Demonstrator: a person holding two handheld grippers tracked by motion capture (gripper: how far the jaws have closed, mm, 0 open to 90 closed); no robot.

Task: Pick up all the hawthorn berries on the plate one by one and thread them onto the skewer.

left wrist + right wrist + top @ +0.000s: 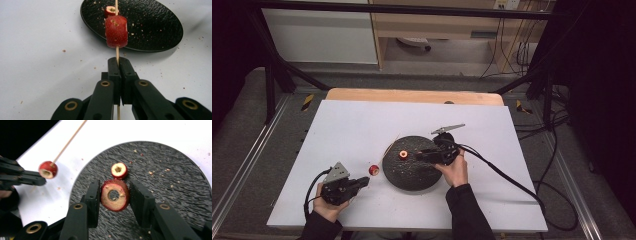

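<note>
- Left gripper (117,65) is clamped on a skewer (116,53) threaded through a red fruit piece (116,31).
- Right gripper (113,195), jaws apart around a cored fruit ring (115,195), sits over the black plate (175,182).

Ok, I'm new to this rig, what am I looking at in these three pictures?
A person holds a black two-fingered gripper in each hand. The high view looks down on the white table; the other cameras ride on the grippers. The left gripper is shut on a thin wooden skewer threaded through a red cored fruit piece. The right gripper straddles a second red fruit ring over the round black plate; whether it grips is unclear. A smaller red piece lies on the plate.
</note>
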